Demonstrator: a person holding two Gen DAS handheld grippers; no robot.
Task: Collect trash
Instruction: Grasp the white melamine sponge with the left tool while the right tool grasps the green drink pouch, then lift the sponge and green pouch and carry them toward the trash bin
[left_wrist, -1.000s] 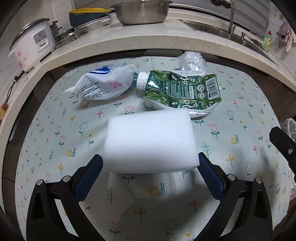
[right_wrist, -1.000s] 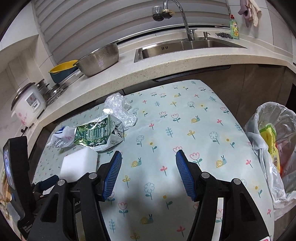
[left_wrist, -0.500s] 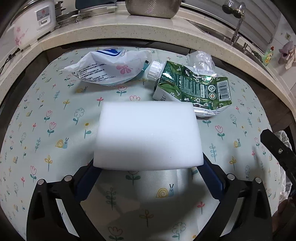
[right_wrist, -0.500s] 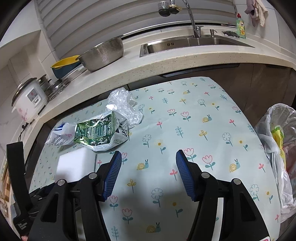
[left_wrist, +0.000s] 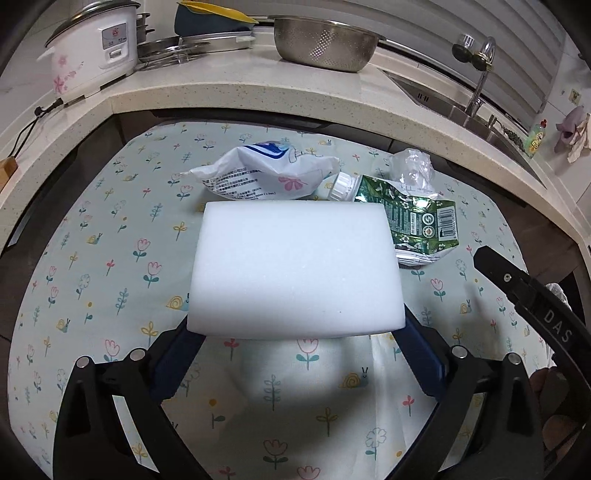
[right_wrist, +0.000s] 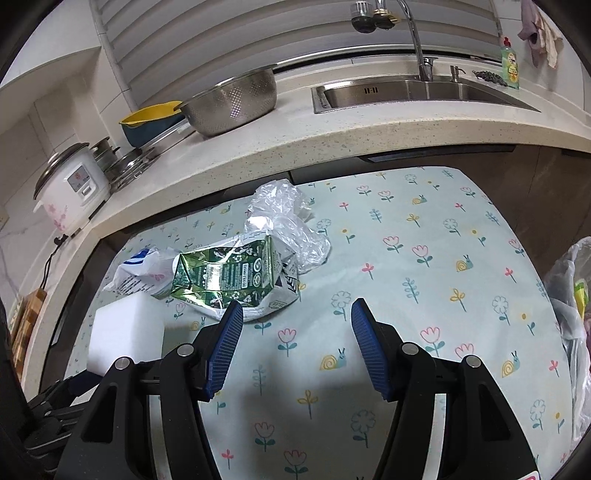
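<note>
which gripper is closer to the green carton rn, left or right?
Right. The right gripper is open, its left fingertip just short of the green carton. The left gripper, jaws shut on the white foam block, sits farther back, the block between it and the carton.

left claw (left_wrist: 295, 354) gripping white foam block (left_wrist: 295, 266)

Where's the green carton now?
Green carton lies on the flowered table, between white pouch and clear plastic wrap, ahead-left of the right tool.
</note>
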